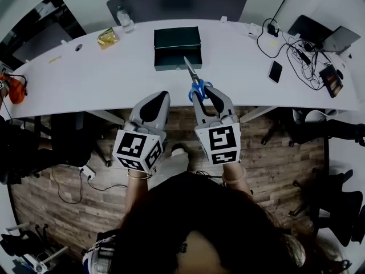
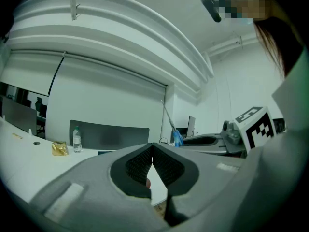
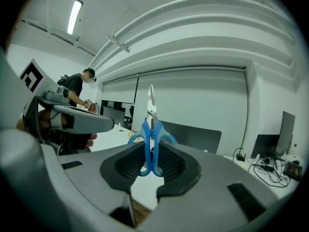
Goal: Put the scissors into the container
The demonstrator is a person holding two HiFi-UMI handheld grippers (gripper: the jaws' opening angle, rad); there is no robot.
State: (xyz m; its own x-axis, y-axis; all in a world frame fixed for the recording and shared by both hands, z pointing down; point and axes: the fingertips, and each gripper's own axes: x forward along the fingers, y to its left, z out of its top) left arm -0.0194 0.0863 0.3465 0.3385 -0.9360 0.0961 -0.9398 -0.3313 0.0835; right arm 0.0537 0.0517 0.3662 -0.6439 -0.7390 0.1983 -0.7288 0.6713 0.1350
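The scissors (image 1: 195, 79) have blue handles and steel blades. My right gripper (image 1: 204, 91) is shut on the handles at the table's near edge, with the blades pointing away toward the container (image 1: 177, 48), a dark green open box in the middle of the white table (image 1: 85, 79). In the right gripper view the scissors (image 3: 151, 141) stand upright between the pads (image 3: 174, 163). My left gripper (image 1: 158, 96) hovers beside it on the left, shut with nothing in it. In the left gripper view its pads (image 2: 166, 166) meet at the tips, and the scissors (image 2: 176, 135) show to the right.
A water bottle (image 1: 124, 20) and a yellow packet (image 1: 106, 37) sit at the table's far left. A phone (image 1: 275, 71), tangled cables (image 1: 299, 59) and a laptop (image 1: 333, 39) lie at the right. A dark chair (image 1: 177, 4) stands behind the table. A person (image 3: 79, 93) stands far off.
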